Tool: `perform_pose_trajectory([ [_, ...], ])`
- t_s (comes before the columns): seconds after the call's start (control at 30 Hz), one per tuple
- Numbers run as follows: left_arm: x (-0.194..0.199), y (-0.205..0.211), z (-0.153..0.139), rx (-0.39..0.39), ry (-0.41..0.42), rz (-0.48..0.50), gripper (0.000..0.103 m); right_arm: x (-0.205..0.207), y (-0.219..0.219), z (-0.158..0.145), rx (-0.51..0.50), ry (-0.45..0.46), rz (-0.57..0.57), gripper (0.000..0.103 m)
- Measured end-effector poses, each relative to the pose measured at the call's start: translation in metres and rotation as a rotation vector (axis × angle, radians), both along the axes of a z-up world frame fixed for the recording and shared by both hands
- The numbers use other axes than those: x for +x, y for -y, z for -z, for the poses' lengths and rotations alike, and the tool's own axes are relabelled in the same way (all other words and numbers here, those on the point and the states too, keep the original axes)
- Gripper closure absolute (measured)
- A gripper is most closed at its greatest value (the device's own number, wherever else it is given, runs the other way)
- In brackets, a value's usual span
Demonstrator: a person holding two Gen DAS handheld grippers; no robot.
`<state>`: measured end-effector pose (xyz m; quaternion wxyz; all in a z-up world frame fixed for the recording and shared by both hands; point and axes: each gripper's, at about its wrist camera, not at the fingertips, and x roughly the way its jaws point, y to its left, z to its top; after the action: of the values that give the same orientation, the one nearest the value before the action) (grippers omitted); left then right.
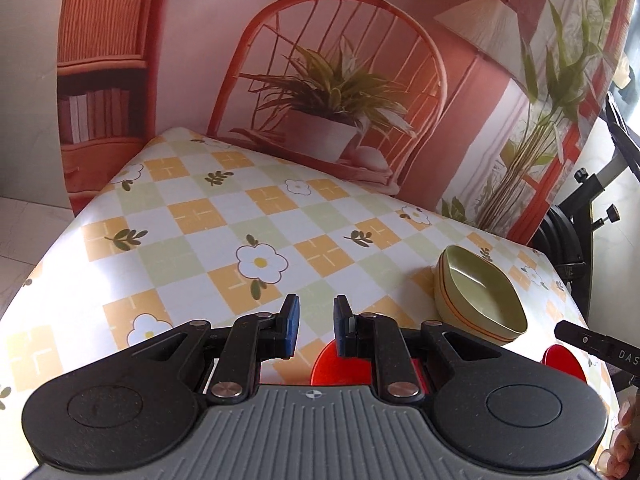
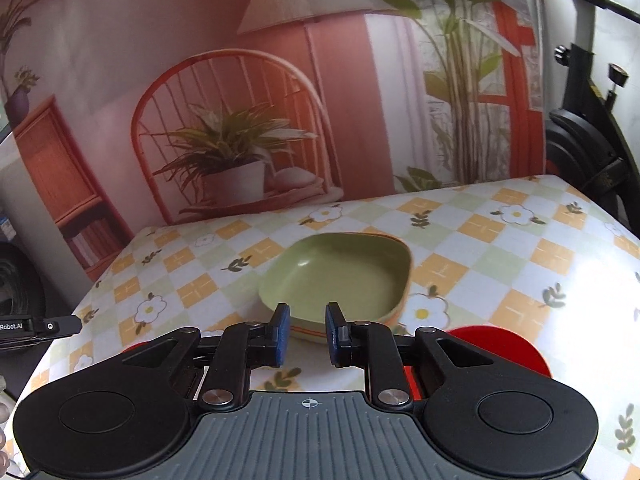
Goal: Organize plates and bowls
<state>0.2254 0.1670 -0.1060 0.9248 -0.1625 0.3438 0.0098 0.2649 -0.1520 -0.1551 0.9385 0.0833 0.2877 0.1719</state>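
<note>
Looking down both cameras, I see the green bowls (image 2: 340, 276) already nested on the surface (image 1: 200, 240). The red plates (image 2: 500, 348) remain apart; both jaws gape empty

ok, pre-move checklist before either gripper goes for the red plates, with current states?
1. Left gripper open and empty: ok.
2. Right gripper open and empty: ok.
3. Green bowls nested in one stack, sitting level on the tablecloth: ok.
4. Red plate reachable by the left gripper: cannot tell, mostly hidden under the gripper body.
5. Second red plate clear of the bowl stack: ok, gap visible in the right wrist view.
6. Number of red plates in total: cannot tell, only partial red edges show.
</note>
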Motion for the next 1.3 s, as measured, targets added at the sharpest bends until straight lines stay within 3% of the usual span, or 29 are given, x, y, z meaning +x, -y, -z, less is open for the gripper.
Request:
perform_pose_trajectory([
  [0.2,-0.007,-0.009,0.015,-0.021,-0.024,-0.005,0.084,0.009,-0.062,-0.021,-0.079,0.111,-0.132,0.084],
  [0.3,-0.009,-0.01,0.024,-0.034,-0.042,-0.005,0.084,0.009,-0.088,-0.018,-0.1,0.119,-0.196,0.083],
  [0.57,-0.015,-0.009,0.043,-0.058,-0.085,0.002,0.084,0.0,-0.111,0.017,-0.1,-0.001,-0.242,0.082],
  [0.77,-0.017,-0.003,0.042,-0.056,-0.056,0.027,0.084,-0.002,-0.115,0.036,-0.122,-0.072,-0.247,0.082],
  [1.3,-0.016,0.005,0.052,-0.072,-0.08,0.049,0.083,-0.009,-0.114,0.056,-0.109,-0.146,-0.251,0.082],
])
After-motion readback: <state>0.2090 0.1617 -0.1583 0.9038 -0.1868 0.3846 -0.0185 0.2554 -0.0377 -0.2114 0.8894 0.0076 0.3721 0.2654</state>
